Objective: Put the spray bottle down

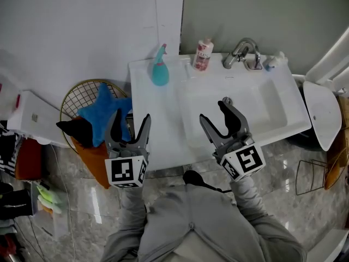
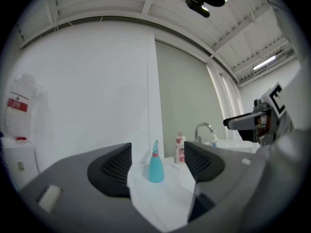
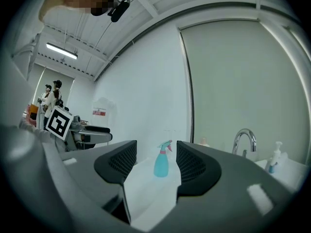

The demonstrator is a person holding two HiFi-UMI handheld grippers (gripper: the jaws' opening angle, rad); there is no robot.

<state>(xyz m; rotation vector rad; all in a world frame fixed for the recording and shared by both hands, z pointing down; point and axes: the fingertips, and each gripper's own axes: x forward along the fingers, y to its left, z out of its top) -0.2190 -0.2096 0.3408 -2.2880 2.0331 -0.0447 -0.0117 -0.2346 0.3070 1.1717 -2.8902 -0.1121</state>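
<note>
A teal spray bottle (image 1: 160, 67) with a pink collar stands upright on the back left corner of the white sink counter (image 1: 155, 124). It shows far ahead between the jaws in the left gripper view (image 2: 155, 163) and the right gripper view (image 3: 162, 160). My left gripper (image 1: 128, 126) hovers open at the counter's front left edge, nothing in it. Above the basin's front, my right gripper (image 1: 223, 118) is open and holds nothing. Both are well short of the bottle.
A pink-labelled bottle (image 1: 203, 54), a chrome tap (image 1: 240, 52) and a small pump bottle (image 1: 274, 60) line the back of the basin (image 1: 232, 105). Left of the counter a wire basket (image 1: 82, 97) holds a blue star-shaped cloth (image 1: 103, 113). A white toilet (image 1: 322, 111) is at the right.
</note>
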